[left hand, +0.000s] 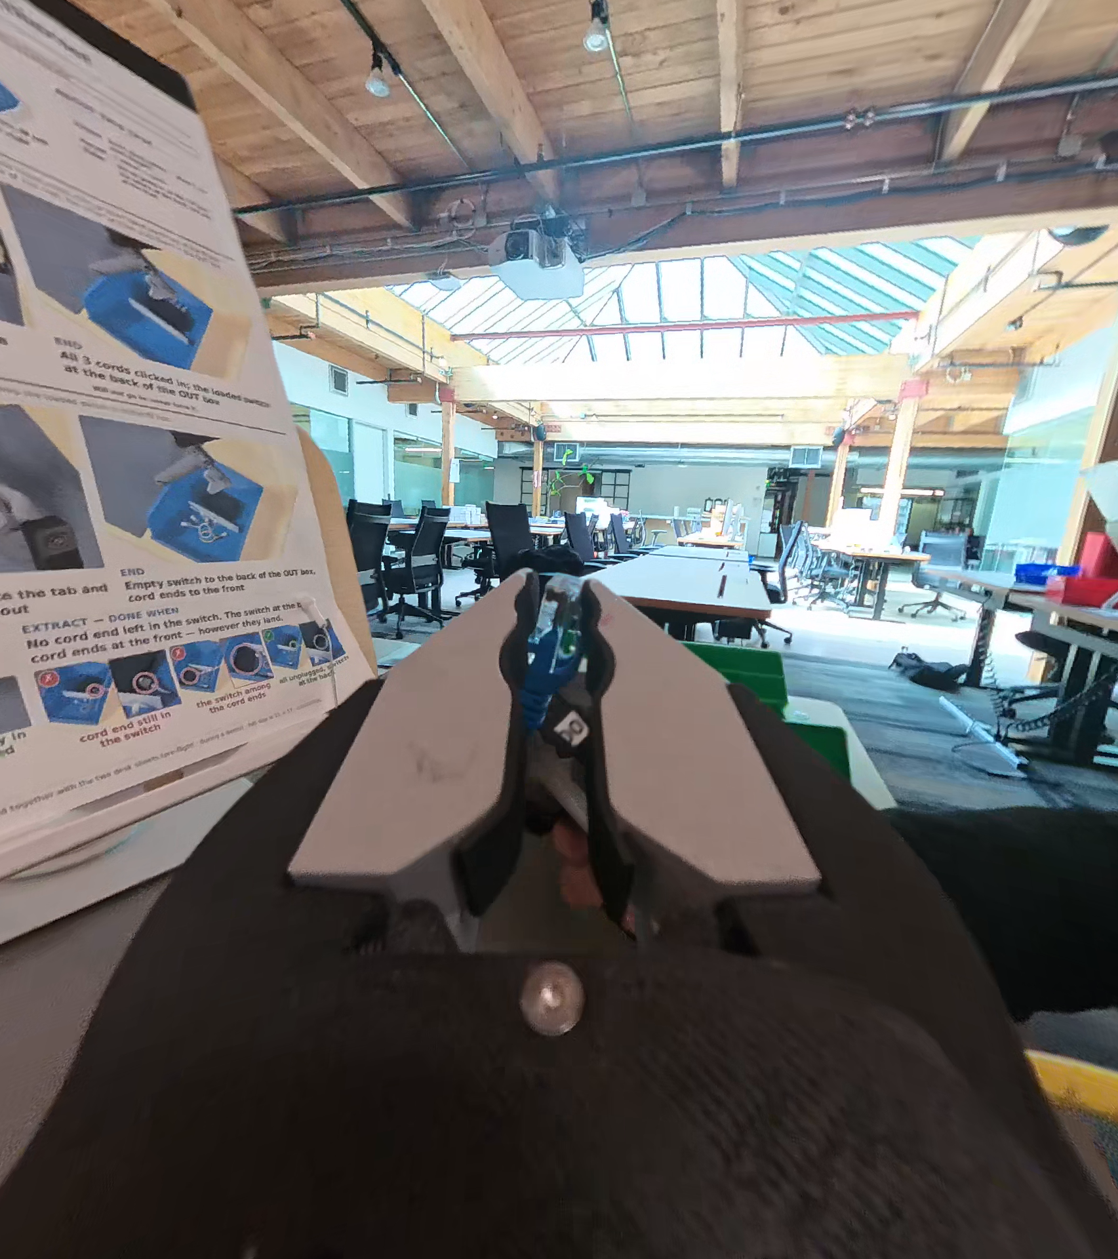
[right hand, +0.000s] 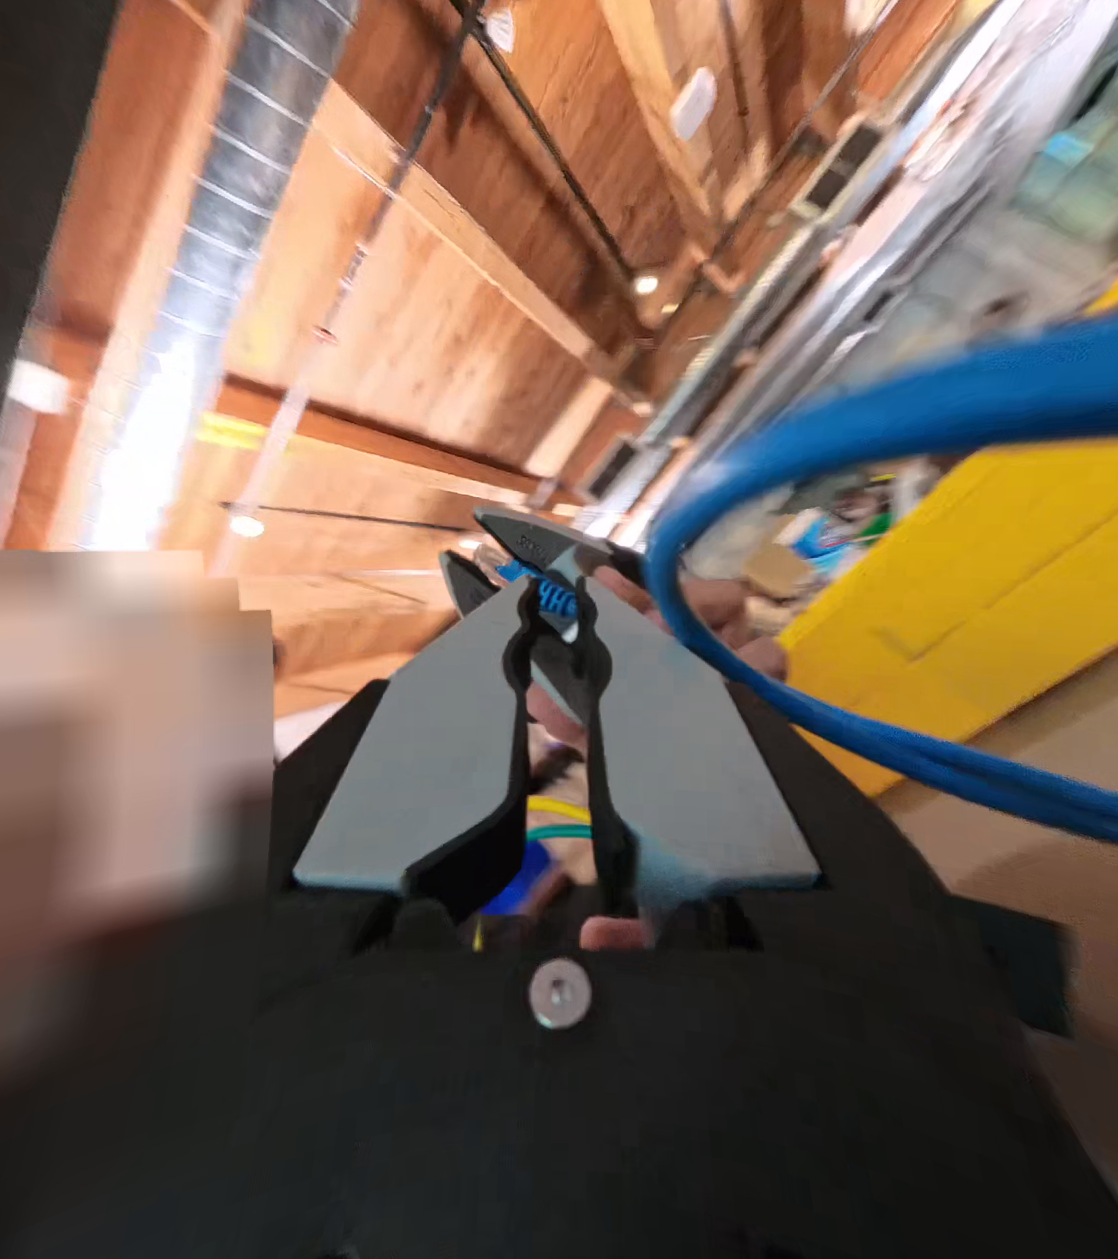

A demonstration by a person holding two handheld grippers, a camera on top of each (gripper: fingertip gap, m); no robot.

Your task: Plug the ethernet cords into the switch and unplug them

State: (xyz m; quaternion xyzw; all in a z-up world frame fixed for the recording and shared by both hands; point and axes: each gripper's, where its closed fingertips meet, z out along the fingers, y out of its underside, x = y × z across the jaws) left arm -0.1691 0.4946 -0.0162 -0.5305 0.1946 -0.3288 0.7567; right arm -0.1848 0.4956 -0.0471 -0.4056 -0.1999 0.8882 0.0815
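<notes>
1. Blue cord point(left hand: 546, 664): its clear plug end is pinched between the fingertips of the left gripper point(left hand: 557, 594), plug tip poking up past them, blue boot running down into the gap.
2. So the left jaws are nearly together, clamped on that plug. Below it in the same gap sits the tip of another gripper finger, dark and grey, with a small white tag.
3. Right gripper point(right hand: 552, 603) is closed down narrow too, with the blue boot of the cord point(right hand: 815, 436) right at its tips. Can't honestly tell if it's gripping it or just touching; that view is blurry.
4. From there the cord swings out in a big loop to the right and back down past the lower right edge.
5. Left gripper's finger ends show just beyond the right one's tips, so both tools meet at the same plug.
6. Switch isn't visible in either view.
7. Around: an instruction sheet point(left hand: 99, 443) propped at left, and a yellow bin point(right hand: 992, 579) behind the cord loop.
</notes>
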